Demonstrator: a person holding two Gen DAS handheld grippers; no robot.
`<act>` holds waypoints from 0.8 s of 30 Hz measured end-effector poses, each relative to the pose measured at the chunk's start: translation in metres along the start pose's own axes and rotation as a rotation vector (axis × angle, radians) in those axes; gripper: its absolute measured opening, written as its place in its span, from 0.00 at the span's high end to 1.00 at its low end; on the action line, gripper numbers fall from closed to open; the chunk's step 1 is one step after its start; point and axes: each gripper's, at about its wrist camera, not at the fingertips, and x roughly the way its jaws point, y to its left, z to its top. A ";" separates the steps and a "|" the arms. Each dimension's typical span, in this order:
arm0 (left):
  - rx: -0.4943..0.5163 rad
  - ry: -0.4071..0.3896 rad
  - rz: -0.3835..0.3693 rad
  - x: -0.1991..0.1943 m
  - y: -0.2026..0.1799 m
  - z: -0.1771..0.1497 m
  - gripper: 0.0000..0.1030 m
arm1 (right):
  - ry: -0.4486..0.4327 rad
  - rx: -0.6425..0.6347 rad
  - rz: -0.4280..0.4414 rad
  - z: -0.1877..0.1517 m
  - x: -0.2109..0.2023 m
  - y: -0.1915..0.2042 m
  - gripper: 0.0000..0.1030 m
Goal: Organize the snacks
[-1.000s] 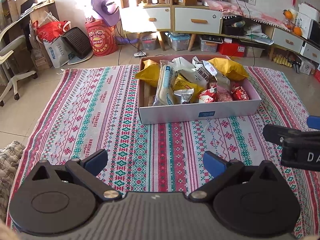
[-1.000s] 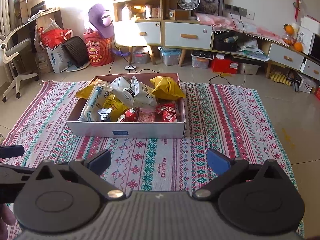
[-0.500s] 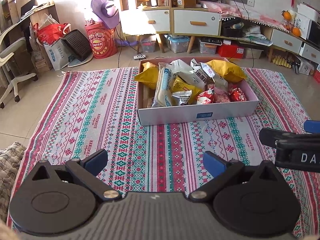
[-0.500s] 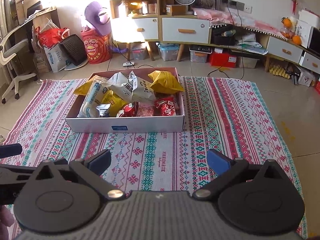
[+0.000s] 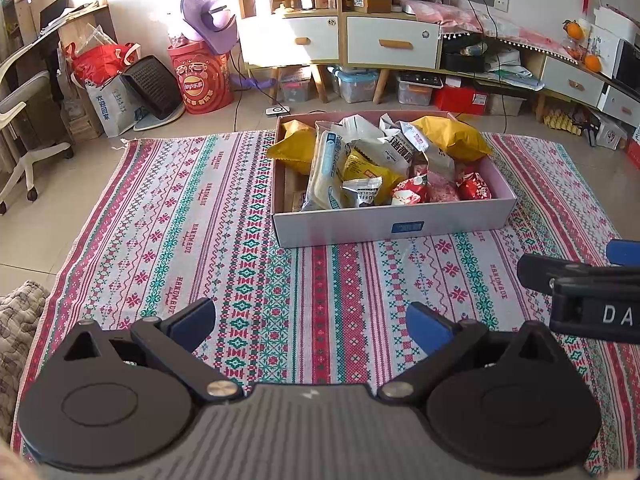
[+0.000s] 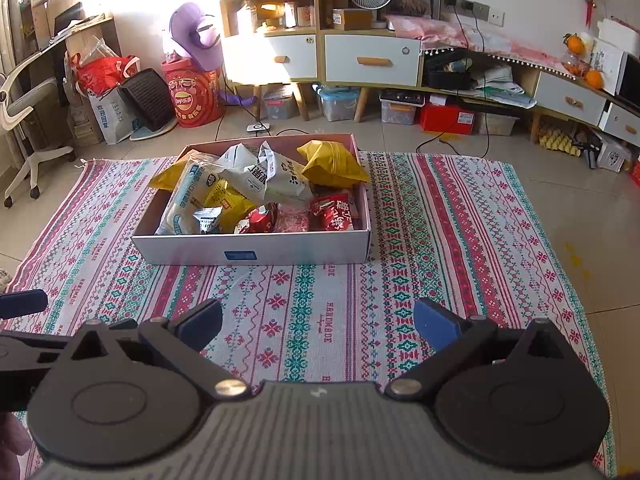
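A white cardboard box [image 5: 392, 226] [image 6: 256, 250] stands on a patterned rug and holds several snack bags: yellow bags [image 5: 452, 138] [image 6: 334, 164], white bags [image 5: 384, 148] [image 6: 268, 176] and red packets [image 5: 474, 188] [image 6: 334, 214]. My left gripper [image 5: 312, 326] is open and empty, above the rug short of the box. My right gripper [image 6: 318, 324] is open and empty, also short of the box. The right gripper's side shows at the right edge of the left wrist view [image 5: 580, 288].
The rug [image 5: 180, 220] [image 6: 460, 220] lies on a tiled floor. Cabinets and shelves [image 5: 360, 40] line the back wall, with bins and a red drum [image 5: 200, 84] beside them. An office chair [image 5: 24, 120] stands at far left. A quilted cloth [image 5: 16, 320] lies at the rug's left edge.
Both grippers have drawn back and risen a little, so the box looks slightly farther away. Both stay open and empty.
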 end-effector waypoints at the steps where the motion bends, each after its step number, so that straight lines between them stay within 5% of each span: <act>1: -0.001 0.001 0.000 0.000 0.000 0.000 0.00 | 0.000 0.000 0.001 0.000 0.000 0.000 0.01; 24: -0.005 0.008 -0.002 0.002 0.002 -0.001 0.00 | 0.002 0.002 0.001 0.000 0.001 0.000 0.01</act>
